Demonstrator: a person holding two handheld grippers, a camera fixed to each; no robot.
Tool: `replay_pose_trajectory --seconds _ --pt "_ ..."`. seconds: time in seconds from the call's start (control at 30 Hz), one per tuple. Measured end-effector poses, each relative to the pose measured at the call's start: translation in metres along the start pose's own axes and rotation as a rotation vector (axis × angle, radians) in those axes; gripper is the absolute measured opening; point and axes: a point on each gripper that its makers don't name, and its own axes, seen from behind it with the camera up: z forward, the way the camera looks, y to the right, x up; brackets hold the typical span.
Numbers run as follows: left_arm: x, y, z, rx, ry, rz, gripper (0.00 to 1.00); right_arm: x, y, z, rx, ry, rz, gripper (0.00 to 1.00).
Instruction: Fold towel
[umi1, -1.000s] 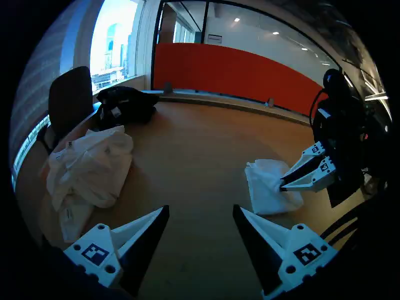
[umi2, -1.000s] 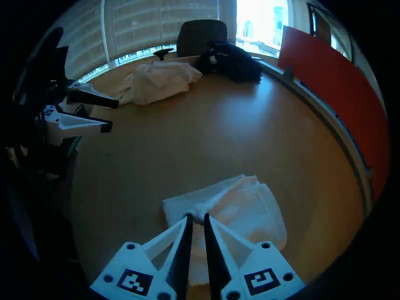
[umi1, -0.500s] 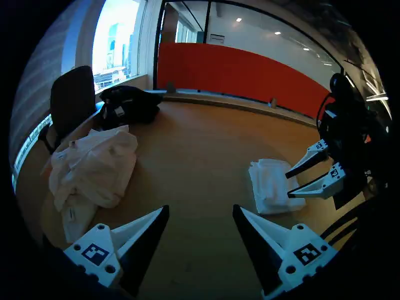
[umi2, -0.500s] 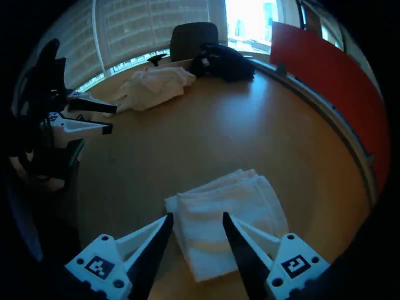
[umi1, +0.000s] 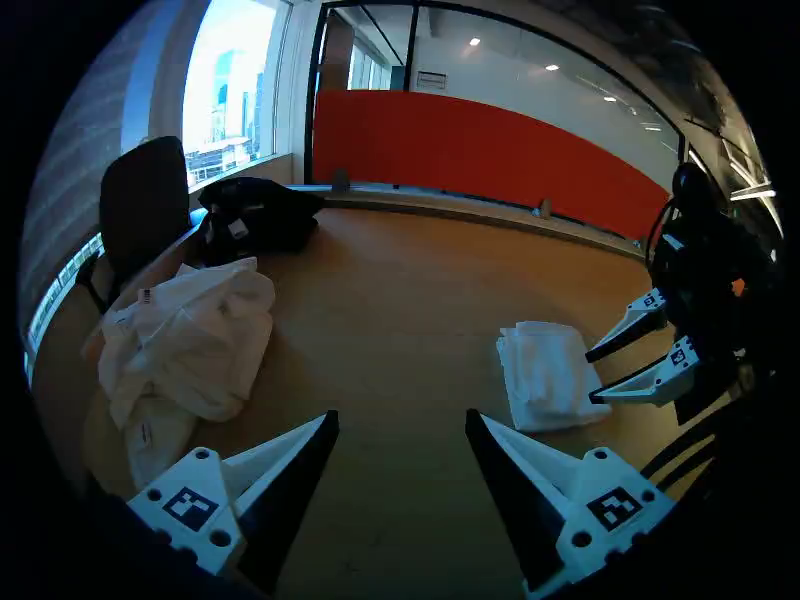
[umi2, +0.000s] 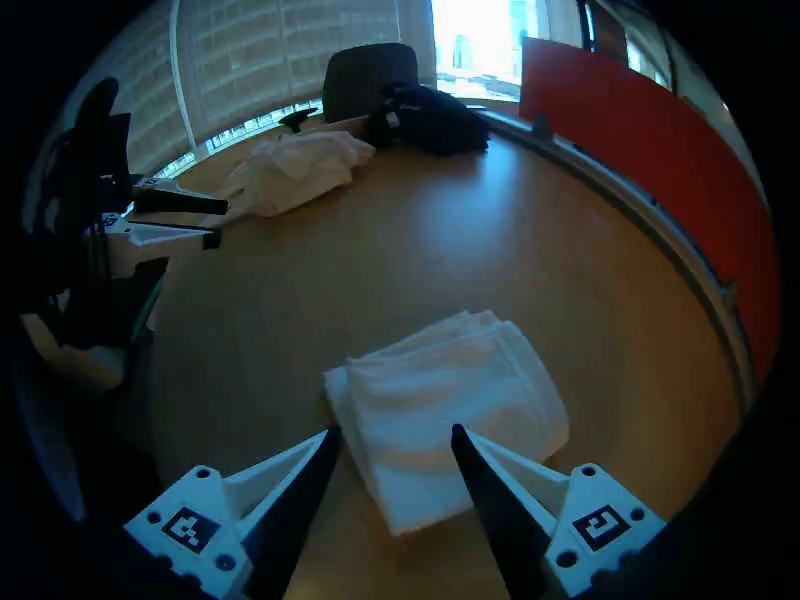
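No text, label or number is legible

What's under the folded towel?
The folded towel lies flat on the wooden table, and bare wood shows beside it. Whatever lies beneath its layers is covered.

You are looking across a wooden table (umi1: 400, 290). A black bag (umi1: 255, 212) is lying at its far edge, a dark office chair (umi1: 140, 205) is standing just beside it, a red wall panel (umi1: 470, 145) is running behind, and daylight is coming through the window (umi1: 225, 90).
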Motion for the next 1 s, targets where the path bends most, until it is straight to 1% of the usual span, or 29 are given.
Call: replay_pose_trajectory --seconds 0.57,1.0 --pt "0.000 -0.001 -0.002 0.000 0.003 0.002 0.94 -0.056 -0.011 -0.005 -0.042 -0.060 0.075 0.85" --pt "-0.001 0.002 -0.002 -0.007 0.001 0.005 0.94 -0.078 -0.011 -0.007 -0.064 -0.087 0.118 0.84"
